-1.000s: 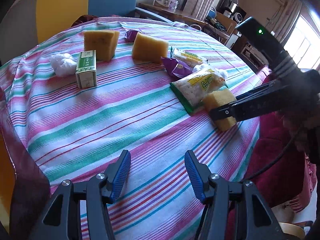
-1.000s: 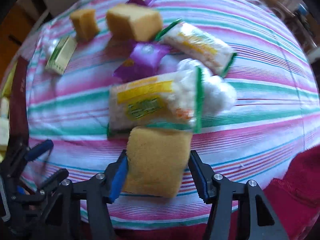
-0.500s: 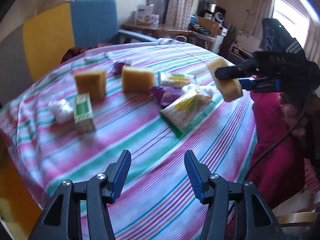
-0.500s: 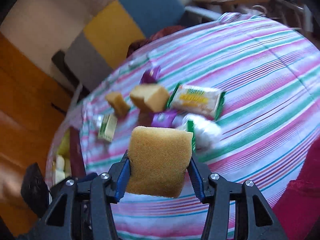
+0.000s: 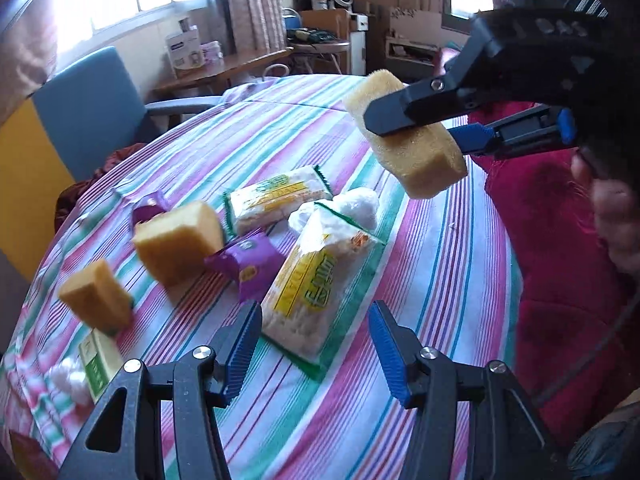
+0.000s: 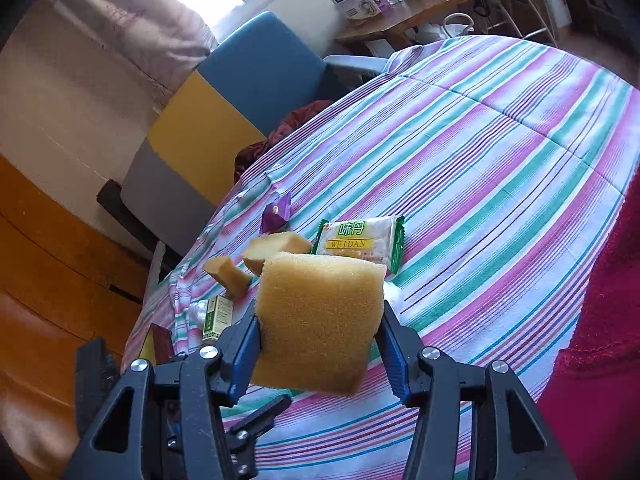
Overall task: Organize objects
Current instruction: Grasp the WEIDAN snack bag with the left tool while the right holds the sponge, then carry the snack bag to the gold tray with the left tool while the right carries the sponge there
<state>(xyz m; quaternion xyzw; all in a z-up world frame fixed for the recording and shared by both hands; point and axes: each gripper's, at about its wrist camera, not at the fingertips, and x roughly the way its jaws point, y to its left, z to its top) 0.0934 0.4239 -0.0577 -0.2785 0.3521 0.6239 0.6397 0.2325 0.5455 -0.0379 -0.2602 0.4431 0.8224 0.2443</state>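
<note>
Left wrist view alone shows the left hand-held gripper (image 5: 316, 344) wide, empty. Right hand-held gripper (image 6: 318, 338) clamps the yellow rectangular foam sponge (image 6: 320, 316) between its fingers, above the striped-cloth desk (image 6: 500, 168); snack packets at 12 o'clock.

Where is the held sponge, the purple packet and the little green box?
held sponge (image 6: 320, 320), right wrist view, its front face.
purple packet (image 5: 250, 262), left wrist view, its middle.
little green box (image 5: 98, 364), left wrist view, its top face.

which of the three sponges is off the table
The sponge clamped in the right gripper, held in the air; the other two sponges rest on the striped cloth.
</note>
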